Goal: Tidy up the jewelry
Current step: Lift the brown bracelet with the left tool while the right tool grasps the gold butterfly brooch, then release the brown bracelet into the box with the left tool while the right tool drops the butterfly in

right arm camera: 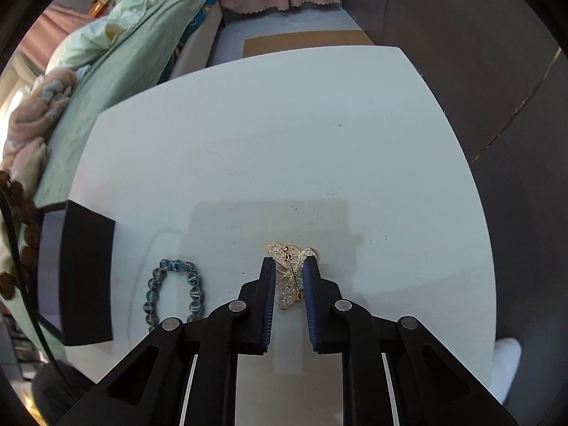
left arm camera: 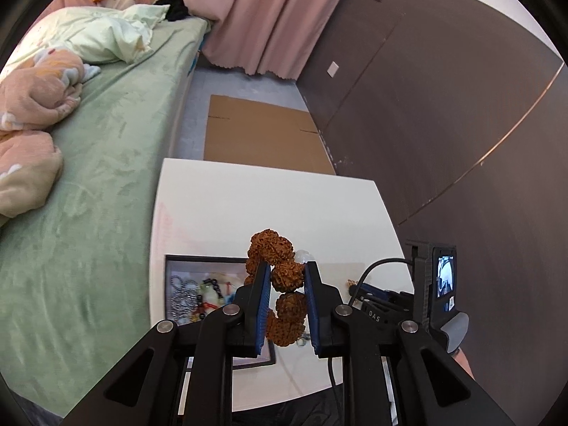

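Left wrist view: the left gripper (left arm camera: 287, 280) pinches a bracelet of big, rough brown beads (left arm camera: 284, 284) between its blue pads (left arm camera: 263, 305), one bead squeezed at the tips and the rest of the loop hanging above and below. The bracelet is held up over the white table (left arm camera: 248, 198). Under it, at the near left part of the table, sits a dark-rimmed tray (left arm camera: 198, 258) with a silver bead chain (left arm camera: 183, 296) and other small pieces lying inside. To the right, the right gripper (left arm camera: 390, 301) is partly in view with its small screen lit. A green bed (left arm camera: 106, 177) runs along the left, a pink curtain (left arm camera: 269, 17) hangs at the far side, and flat cardboard (left arm camera: 262, 131) lies on the floor beyond the table.

Right wrist view: the right gripper (right arm camera: 289, 266) has its pads closed in against a gold filigree butterfly brooch (right arm camera: 291, 277), which lies on the table (right arm camera: 284, 142) between them; whether it is lifted cannot be told. To the left, on the table, lies a bracelet of blue-grey beads (right arm camera: 174, 294). Farther left stands the dark tray (right arm camera: 87, 277), and the brown beads (right arm camera: 21, 206) hang at the left edge of the picture.
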The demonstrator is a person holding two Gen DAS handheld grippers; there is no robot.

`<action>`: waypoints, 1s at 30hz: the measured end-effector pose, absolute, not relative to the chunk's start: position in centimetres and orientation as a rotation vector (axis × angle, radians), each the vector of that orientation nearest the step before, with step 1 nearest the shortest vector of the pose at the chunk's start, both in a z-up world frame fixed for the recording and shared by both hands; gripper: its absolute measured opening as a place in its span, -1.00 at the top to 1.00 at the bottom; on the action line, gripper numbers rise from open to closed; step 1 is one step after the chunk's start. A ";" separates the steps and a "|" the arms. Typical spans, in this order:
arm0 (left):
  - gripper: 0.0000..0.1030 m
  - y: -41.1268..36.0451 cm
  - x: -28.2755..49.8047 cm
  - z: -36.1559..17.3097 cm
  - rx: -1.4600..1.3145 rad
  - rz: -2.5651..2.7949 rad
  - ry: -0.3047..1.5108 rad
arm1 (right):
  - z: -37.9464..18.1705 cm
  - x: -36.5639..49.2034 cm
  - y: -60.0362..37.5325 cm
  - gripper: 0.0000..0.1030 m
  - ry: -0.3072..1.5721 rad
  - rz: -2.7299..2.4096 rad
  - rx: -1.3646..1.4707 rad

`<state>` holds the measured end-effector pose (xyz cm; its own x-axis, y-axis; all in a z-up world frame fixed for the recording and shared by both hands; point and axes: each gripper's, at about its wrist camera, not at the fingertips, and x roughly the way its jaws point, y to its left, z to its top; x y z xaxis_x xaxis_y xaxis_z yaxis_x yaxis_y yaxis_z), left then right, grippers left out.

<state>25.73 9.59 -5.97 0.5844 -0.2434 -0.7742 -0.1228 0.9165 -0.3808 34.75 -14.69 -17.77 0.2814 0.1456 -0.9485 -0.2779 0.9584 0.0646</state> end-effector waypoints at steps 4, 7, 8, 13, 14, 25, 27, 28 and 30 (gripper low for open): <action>0.62 10.8 25.3 -6.2 -0.432 -0.058 0.949 | -17.2 34.4 -14.3 0.77 1.243 0.273 -0.151; 0.62 11.6 25.3 -6.7 -0.440 -0.045 0.955 | -16.3 34.0 -13.9 0.77 1.226 0.284 -0.127; 0.62 11.9 25.2 -7.0 -0.445 -0.038 0.957 | -16.2 34.0 -14.0 0.77 1.221 0.289 -0.119; 0.61 12.9 25.0 -8.2 -0.453 -0.013 0.975 | -14.1 33.2 -13.8 0.77 1.187 0.334 -0.070; 0.61 13.1 25.0 -8.6 -0.462 -0.012 0.985 | -13.5 32.9 -13.6 0.77 1.179 0.347 -0.060; -0.21 16.1 23.6 -9.7 -0.580 0.007 0.970 | -8.8 29.9 -7.9 0.77 1.099 0.529 -0.008; -0.21 16.7 23.2 -9.6 -0.590 0.012 0.965 | -8.3 29.6 -6.7 0.77 1.094 0.567 0.001; -0.21 17.0 22.9 -9.6 -0.596 0.014 0.962 | -8.1 29.4 -6.0 0.77 1.094 0.587 0.005; -0.22 17.6 22.5 -9.6 -0.605 0.020 0.959 | -7.9 29.1 -5.0 0.77 1.095 0.615 0.009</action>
